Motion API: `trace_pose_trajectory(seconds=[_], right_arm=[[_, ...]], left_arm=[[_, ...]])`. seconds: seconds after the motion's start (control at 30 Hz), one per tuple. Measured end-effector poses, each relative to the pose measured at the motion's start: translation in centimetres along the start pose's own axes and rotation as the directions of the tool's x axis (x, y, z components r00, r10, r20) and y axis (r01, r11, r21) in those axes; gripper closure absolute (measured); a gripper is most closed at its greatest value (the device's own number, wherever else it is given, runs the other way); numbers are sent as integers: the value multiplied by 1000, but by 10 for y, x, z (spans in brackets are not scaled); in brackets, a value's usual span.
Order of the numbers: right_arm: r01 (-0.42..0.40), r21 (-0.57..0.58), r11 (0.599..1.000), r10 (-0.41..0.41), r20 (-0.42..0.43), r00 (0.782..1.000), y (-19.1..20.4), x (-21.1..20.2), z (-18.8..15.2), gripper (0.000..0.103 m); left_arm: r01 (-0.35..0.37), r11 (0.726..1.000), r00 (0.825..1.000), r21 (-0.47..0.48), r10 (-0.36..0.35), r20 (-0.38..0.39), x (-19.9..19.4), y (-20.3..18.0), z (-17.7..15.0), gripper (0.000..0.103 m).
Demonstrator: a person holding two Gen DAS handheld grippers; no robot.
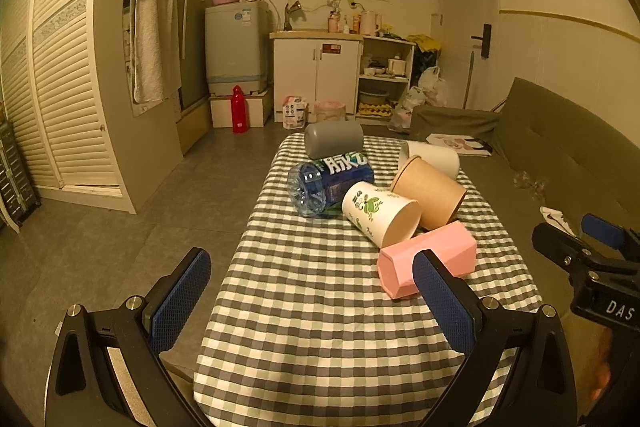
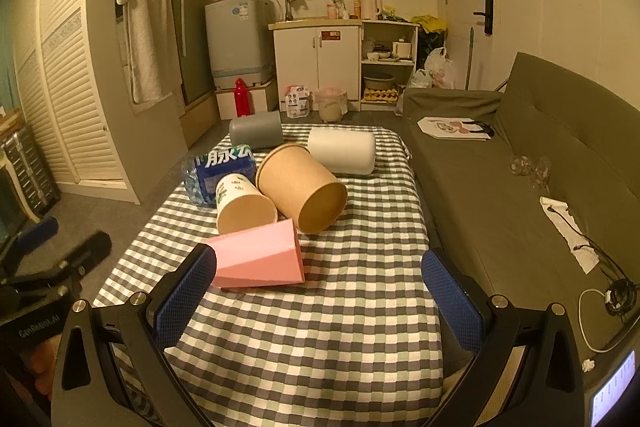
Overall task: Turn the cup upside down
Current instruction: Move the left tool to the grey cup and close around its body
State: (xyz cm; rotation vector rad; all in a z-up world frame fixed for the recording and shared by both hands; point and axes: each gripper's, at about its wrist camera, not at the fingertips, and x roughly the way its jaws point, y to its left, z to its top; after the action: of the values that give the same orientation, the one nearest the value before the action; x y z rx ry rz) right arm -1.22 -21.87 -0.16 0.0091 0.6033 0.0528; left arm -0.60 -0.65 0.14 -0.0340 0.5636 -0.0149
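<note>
A: So, going left to right in the right wrist view, what do we see on the bench [image 2: 320,327]?

B: We see a blue water bottle [image 2: 218,173] on its side at left centre, with a grey cup [image 2: 256,135] lying just behind it. A white printed paper cup [image 2: 244,203] lies against the bottle, its open mouth facing us. Beside that is a larger brown paper cup [image 2: 302,193], also tipped over, and behind it a white cup [image 2: 342,151] on its side.

A: And the pink cup [image 2: 258,255]?

B: We find it lowest in the cluster, lying on its side on the checked cloth, just in front of the printed cup and the brown one. We cannot tell whether it touches them.

A: How do we stand with the right hand-held gripper [image 2: 320,291]?

B: Its blue pads are spread wide and hold nothing; the left pad sits in front of the pink cup's narrow end.

A: And the left hand-held gripper [image 1: 312,297]?

B: In the left wrist view we see it spread wide too, empty, low over the near end of the bench, with the pink cup [image 1: 428,263] partly behind its right pad. A sofa [image 2: 520,187] fills the right side.
</note>
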Motion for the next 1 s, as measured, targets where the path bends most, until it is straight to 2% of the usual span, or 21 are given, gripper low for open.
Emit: trace_pose_trajectory(seconds=[0.33, 0.6, 0.77, 1.0], right_arm=[[-15, -20, 1000, 15, 6, 1000, 8, -7, 29, 0], [-52, -44, 998, 52, -1, 999, 11, 10, 67, 0], [-67, -44, 997, 66, -26, 997, 5, 34, 93, 0], [-95, -31, 995, 92, -84, 992, -7, 100, 127, 0]], left_arm=[[27, 999, 999, -20, -27, 17, -3, 19, 23, 0], [93, 994, 996, 49, -93, -2, 30, 36, 67, 0], [183, 982, 983, 45, -181, -40, 84, 47, 108, 0], [188, 974, 980, 127, -177, -92, 188, 52, 147, 0]])
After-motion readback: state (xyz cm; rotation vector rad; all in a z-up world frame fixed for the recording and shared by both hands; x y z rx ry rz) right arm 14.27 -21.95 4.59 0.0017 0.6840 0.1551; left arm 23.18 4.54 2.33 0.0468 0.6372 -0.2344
